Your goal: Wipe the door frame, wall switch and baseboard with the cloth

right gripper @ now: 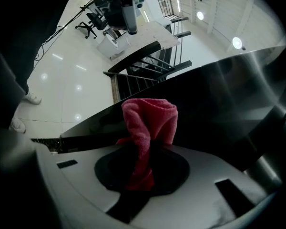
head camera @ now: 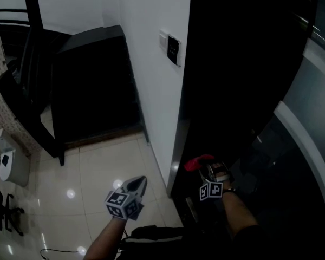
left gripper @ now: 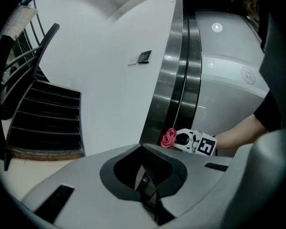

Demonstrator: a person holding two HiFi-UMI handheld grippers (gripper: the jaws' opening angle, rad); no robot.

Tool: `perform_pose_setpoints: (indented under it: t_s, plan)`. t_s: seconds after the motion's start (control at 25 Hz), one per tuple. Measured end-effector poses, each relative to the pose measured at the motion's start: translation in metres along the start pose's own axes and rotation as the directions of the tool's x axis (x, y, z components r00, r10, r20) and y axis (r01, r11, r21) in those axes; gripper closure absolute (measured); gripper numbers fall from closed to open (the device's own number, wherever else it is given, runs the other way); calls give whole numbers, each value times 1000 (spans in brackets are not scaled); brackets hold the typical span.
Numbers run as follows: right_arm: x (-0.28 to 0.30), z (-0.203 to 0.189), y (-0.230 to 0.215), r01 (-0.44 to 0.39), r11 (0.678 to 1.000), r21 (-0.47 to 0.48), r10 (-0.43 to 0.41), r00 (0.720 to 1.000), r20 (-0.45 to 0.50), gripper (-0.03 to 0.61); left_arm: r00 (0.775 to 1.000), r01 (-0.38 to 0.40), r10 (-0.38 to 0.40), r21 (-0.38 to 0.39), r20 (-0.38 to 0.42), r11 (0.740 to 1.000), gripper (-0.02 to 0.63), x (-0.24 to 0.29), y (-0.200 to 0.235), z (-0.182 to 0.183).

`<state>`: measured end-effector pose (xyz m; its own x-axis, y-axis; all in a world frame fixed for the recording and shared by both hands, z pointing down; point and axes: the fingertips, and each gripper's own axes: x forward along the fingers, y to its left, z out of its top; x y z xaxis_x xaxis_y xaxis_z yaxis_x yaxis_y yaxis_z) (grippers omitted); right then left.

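Red cloth [right gripper: 148, 128] is sitting clamped between the jaws of the right gripper [head camera: 207, 173], bunched and poking up past the tips, low down at the edge of the dark metal door frame [head camera: 180, 140]; whether it is touching the metal cannot be told. The left gripper [head camera: 136, 185] is hovering beside it, jaws pressed together on nothing, over pale floor tiles [head camera: 97, 167] lying open left of the frame. The wall switch [head camera: 173, 49] is sitting higher on the white wall [head camera: 149, 75], just beside the frame's edge. Dark stairs [head camera: 92, 85] are bounding the floor's far side.
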<state>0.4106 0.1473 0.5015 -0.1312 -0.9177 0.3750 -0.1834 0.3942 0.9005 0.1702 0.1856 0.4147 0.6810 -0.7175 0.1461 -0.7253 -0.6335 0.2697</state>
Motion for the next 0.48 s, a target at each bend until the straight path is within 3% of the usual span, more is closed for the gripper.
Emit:
perform_pose_setpoints:
  t_s: [0.2, 0.32, 0.48]
  plan:
    - [9, -2, 15, -49, 998, 42, 51, 998, -33, 514, 1000, 0, 0, -25, 2, 1000, 611, 1, 3, -3]
    - [7, -4, 19, -96, 982, 165, 103, 994, -36, 514, 1000, 4, -4, -8, -8, 1000, 611, 2, -1, -3]
    - [-14, -6, 9, -149, 890, 431, 170, 985, -10, 515, 1000, 19, -19, -10, 0, 1000, 611, 1, -1, -2]
